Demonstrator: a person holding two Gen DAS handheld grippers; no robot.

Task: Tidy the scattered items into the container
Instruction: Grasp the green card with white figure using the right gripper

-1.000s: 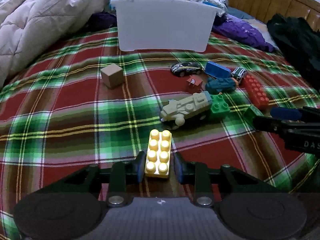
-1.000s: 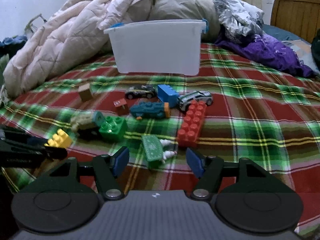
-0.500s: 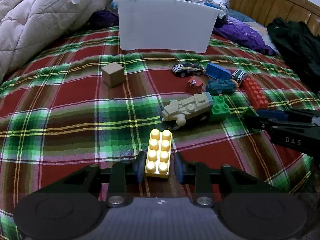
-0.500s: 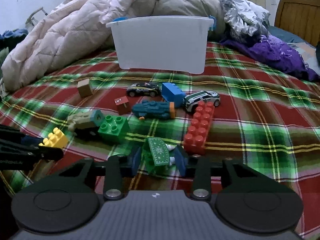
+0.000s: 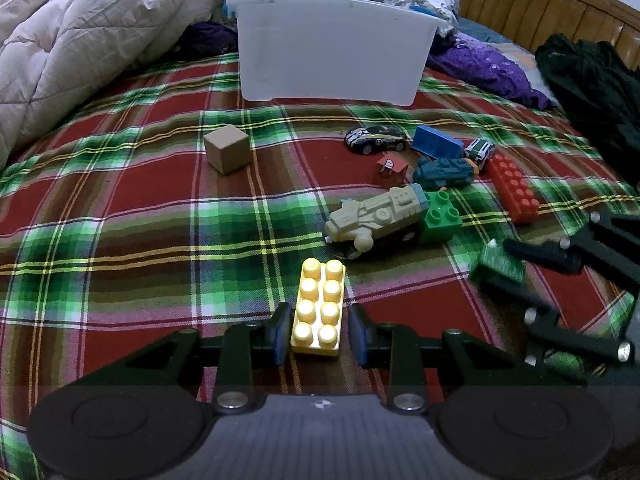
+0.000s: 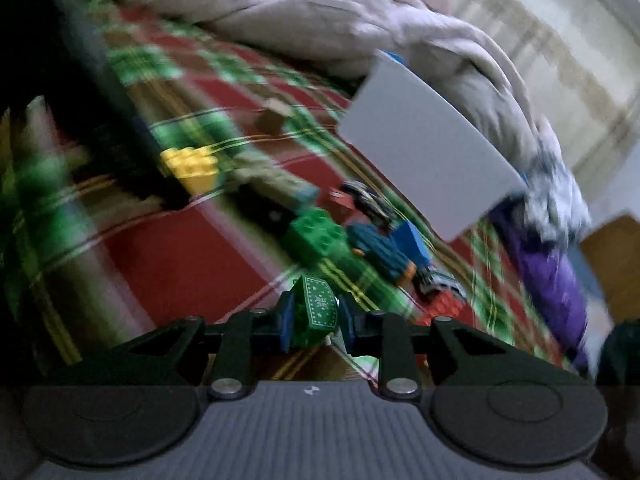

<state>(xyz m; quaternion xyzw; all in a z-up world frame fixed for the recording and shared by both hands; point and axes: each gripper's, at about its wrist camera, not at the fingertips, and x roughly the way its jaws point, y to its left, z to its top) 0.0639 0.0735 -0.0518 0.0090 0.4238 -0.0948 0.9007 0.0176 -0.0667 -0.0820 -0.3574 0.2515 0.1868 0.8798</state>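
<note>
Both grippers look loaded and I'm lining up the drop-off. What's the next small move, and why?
Probably lift the right gripper clear of the plaid blanket and carry it toward the white bin. Its pads are closed on the green toy, and the bin stands open beyond the toy pile. The left gripper brackets the yellow brick and can follow.

Yellow studded brick point(image 5: 318, 307) and green patterned toy point(image 6: 318, 309) gripped; white bin point(image 5: 332, 46) upright.

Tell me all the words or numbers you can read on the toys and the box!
No words or numbers are clear enough to read here.
Black car: a small round mark on its hood, too small to read.
Green toy: white dots and a snowflake pattern, no letters.
White box: plain, no label showing.
</note>
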